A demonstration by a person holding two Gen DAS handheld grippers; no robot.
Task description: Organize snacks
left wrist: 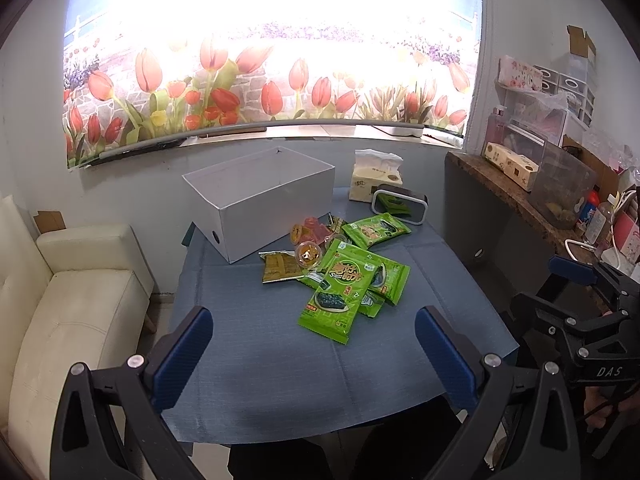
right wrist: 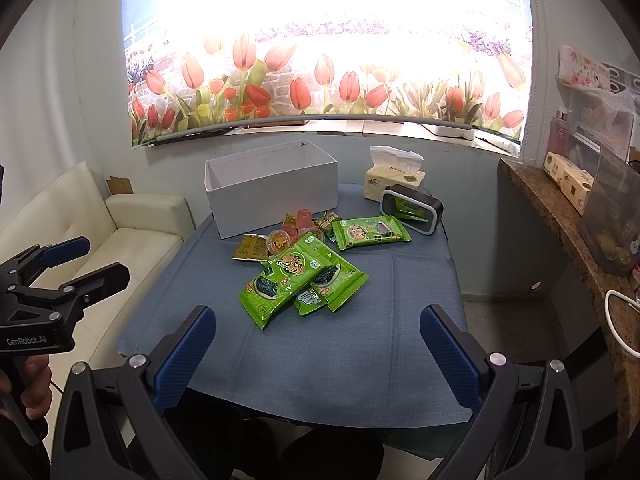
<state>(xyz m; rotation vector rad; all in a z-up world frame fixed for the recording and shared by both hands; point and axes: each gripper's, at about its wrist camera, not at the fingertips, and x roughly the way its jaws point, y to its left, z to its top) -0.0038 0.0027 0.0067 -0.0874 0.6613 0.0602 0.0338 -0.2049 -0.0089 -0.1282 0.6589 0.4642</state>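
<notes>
Blue cloth covers the table (left wrist: 280, 380), seen beyond both claws. A white open box (left wrist: 260, 204) is set at its far side, ahead and left of the left gripper (left wrist: 314, 348). Green snack packets (left wrist: 344, 292) are heaped mid-table, straight ahead of the right gripper (right wrist: 318, 348), with small jelly cups (right wrist: 279, 241) behind. Both claws are held spread apart, empty, above the near edge.
</notes>
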